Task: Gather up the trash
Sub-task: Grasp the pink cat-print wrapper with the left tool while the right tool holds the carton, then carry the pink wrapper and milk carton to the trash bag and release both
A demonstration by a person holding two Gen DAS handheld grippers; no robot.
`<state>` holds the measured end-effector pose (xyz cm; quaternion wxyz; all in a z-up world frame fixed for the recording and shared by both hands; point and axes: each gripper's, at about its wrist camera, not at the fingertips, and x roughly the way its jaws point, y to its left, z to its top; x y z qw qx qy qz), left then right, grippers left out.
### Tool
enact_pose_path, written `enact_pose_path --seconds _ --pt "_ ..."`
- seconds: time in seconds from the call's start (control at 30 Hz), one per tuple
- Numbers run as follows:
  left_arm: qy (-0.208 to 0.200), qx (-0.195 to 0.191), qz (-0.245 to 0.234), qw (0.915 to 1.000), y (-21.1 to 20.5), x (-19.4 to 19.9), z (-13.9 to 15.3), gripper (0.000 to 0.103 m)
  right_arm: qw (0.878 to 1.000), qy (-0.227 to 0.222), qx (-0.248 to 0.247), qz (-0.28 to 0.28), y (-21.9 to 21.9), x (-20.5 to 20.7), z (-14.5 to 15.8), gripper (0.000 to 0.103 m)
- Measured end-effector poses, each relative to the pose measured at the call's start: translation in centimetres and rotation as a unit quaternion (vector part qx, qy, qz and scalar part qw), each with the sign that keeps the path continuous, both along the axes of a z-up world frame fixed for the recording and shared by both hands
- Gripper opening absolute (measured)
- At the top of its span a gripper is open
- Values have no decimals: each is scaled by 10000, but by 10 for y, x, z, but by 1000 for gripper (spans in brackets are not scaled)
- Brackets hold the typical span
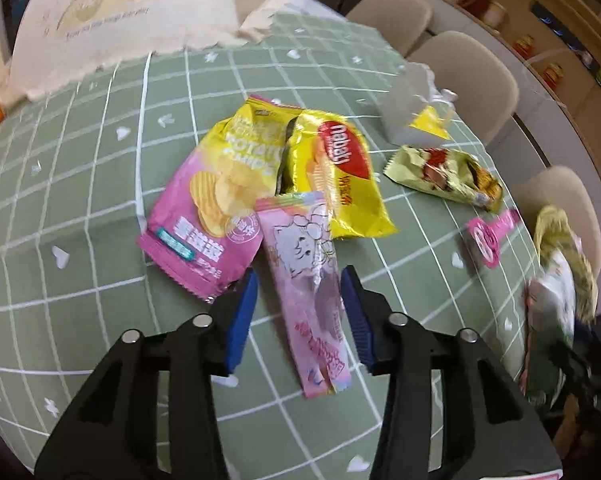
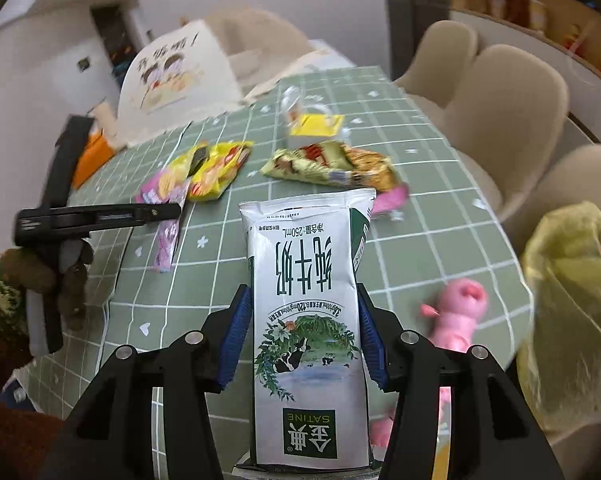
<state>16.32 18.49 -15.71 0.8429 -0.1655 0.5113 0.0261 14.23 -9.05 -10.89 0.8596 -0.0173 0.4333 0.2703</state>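
Our left gripper [image 1: 298,312] points forward and down, its two blue-padded fingers [image 1: 242,316] spread apart with a clear gap between them, gripping nothing. Seen from the right wrist camera, it reaches in level from the left side, and our left hand [image 2: 66,276], in a dark glove, wraps its handle. Our right gripper [image 2: 304,334] also points forward, its blue pads [image 2: 236,336] pressed against both sides of a milk carton [image 2: 304,304] held upright between them.
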Motion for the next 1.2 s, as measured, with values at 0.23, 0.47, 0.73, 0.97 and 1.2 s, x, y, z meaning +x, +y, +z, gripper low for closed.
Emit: enact_pose_path --seconds 0.23,0.47,0.73,0.97,1.2 --pt "59 -139 -48 9999 -11 8 0 16 9993 -189 133 -290 -18 -12 9 48" --pt "-347 -145 -465 9982 -36 -11 37 15 9980 -309 223 -502 -35 -21 16 48" --pt "-1159 7 -945 9887 -76 -27 104 15 9937 -826 319 -686 -58 -32 44 48" --pt "-1903 28 -1636 9680 -133 -25 164 15 9845 -1497 152 -898 -91 -41 84 48" --pt "-2300 -78 -2326 9450 -198 -16 197 15 9679 -1988 104 -1533 -148 -47 119 48"
